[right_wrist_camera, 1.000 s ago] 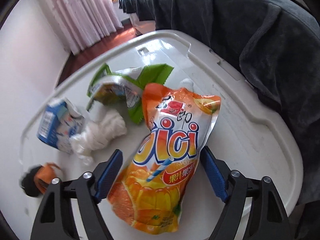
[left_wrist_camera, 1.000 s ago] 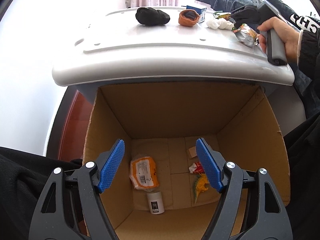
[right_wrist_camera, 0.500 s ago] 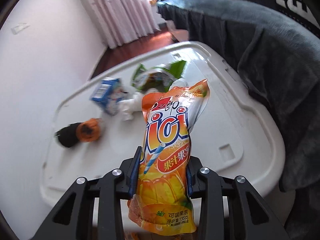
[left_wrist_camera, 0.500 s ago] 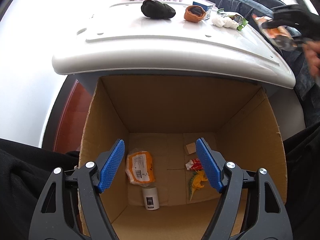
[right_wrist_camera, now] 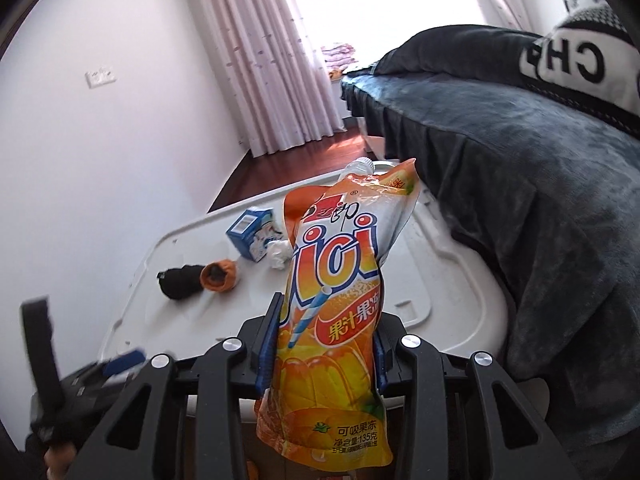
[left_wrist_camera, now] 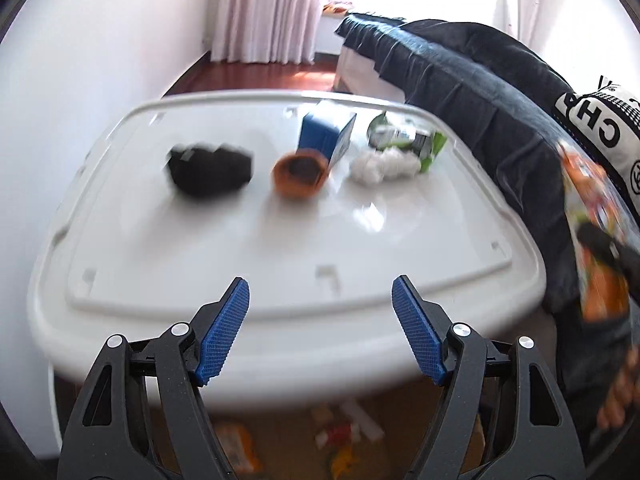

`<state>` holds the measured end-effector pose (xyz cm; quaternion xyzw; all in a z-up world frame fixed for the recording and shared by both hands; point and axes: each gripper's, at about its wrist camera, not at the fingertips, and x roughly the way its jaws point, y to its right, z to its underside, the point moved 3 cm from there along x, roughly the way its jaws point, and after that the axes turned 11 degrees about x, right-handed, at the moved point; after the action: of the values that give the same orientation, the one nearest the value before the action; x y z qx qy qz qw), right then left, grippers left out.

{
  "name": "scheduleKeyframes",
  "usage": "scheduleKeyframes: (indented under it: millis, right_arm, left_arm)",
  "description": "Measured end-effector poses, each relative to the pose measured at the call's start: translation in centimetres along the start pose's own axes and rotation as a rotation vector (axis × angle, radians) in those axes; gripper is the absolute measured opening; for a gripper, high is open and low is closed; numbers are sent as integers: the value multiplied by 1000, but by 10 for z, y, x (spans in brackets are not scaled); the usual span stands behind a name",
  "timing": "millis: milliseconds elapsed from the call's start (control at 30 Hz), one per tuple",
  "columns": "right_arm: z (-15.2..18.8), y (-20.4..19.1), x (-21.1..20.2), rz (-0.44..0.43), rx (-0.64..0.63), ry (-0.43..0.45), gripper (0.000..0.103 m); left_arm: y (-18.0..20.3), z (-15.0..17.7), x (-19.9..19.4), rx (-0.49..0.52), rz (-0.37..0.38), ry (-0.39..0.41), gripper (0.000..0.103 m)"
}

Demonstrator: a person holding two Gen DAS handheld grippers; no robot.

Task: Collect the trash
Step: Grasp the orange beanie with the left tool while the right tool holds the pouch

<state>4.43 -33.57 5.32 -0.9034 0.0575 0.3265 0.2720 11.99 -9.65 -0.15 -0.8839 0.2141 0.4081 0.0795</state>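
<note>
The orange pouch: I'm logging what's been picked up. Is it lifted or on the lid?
Lifted. The right gripper has its jaws shut on the pouch, which hangs clear of the white lid.

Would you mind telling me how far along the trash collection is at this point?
Some is done: several blurred pieces already lie in the cardboard box below the white lid. In hand: the right tool grips the orange juice pouch; the left tool is open and empty. Left on the lid: black bundle, orange cup, blue carton, white tissue, green wrapper.
</note>
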Motion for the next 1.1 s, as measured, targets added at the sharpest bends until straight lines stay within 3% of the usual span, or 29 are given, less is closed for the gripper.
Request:
scheduleKeyframes:
  millis: [133, 233, 433, 533, 633, 700, 767, 800, 967, 1100]
  right_arm:
    - [0, 11, 1, 8, 21, -14, 37]
    - [0, 13, 7, 7, 23, -34, 37]
    - [2, 7, 21, -17, 35, -76, 37]
    - [5, 0, 26, -17, 12, -84, 37]
    - [6, -4, 28, -18, 3, -89, 37]
    - [7, -5, 31, -17, 0, -96, 37]
    - [8, -6, 32, -17, -1, -101, 37]
    - [9, -6, 33, -16, 0, -104, 37]
    - [8, -8, 35, -14, -9, -104, 37]
    - [8, -10, 35, -21, -8, -106, 37]
  left_arm:
    - [2, -35, 47, 57, -7, 12, 72]
    - [-7, -52, 73, 42, -3, 1, 72]
    - [-20, -76, 99, 49, -29, -6, 72]
    - [-23, -79, 117, 68, -42, -41, 72]
    - [-34, -75, 139, 27, -45, -123, 72]
    - [-42, -76, 142, -7, -50, -121, 65]
    - [-46, -76, 142, 5, -89, -115, 41]
    - [-48, -76, 141, 13, -105, -114, 36]
    - [-57, -73, 133, -16, -78, -101, 26]
    - [-47, -76, 109, 30, -98, -37, 24]
